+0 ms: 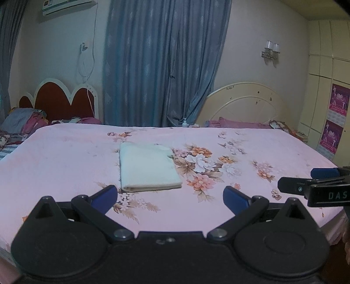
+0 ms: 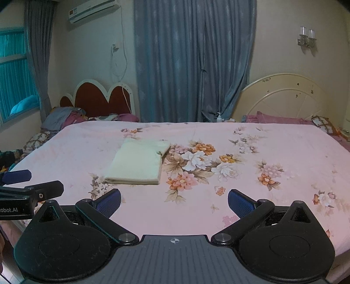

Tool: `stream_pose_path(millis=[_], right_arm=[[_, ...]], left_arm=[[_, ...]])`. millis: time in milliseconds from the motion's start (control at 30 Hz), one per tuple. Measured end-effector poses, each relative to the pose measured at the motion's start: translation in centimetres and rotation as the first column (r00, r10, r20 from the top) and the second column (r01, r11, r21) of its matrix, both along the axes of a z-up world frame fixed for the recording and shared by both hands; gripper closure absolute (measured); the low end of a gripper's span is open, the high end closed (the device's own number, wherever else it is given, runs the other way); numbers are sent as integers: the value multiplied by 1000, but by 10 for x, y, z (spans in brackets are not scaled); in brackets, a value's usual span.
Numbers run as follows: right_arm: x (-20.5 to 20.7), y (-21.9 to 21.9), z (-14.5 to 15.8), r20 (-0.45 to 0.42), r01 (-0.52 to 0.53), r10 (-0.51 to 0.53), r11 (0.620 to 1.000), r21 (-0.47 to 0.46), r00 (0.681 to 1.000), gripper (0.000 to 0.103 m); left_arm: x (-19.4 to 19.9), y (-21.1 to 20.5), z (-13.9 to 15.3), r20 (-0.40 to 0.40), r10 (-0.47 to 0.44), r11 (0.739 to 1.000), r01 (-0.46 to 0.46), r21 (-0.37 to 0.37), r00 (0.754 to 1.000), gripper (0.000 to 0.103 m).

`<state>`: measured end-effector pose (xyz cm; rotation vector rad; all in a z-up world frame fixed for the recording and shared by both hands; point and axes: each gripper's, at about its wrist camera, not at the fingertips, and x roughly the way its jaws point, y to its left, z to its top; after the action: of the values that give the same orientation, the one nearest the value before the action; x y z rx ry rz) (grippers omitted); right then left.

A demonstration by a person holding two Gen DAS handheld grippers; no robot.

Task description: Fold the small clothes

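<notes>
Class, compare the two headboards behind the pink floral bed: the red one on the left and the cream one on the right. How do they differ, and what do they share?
The red headboard has a scalloped, lobed top; the cream headboard is one broad arch. The red headboard is dark red with a white border; the cream headboard is pale all over, with raised curved lines and small dark marks. Both stand against the far wall, one each side of the blue curtain.

Blue-grey curtains [image 2: 194, 59] hung against a pale wall between two headboards, one red [image 2: 98, 100], one cream [image 2: 284, 96]. An air conditioner [image 2: 91, 11] sat high up; a window [image 2: 15, 72] glowed teal.
</notes>
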<state>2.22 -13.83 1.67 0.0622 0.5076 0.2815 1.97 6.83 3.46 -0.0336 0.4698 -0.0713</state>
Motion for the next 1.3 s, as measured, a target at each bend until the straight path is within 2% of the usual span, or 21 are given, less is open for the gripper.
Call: stream_pose_path(millis=[1300], right_arm=[[6,-2,8,13,-21,21,1000,6,1000,0]], left_arm=[[11,8,8,21,-14,1000,14,12,1000,1]])
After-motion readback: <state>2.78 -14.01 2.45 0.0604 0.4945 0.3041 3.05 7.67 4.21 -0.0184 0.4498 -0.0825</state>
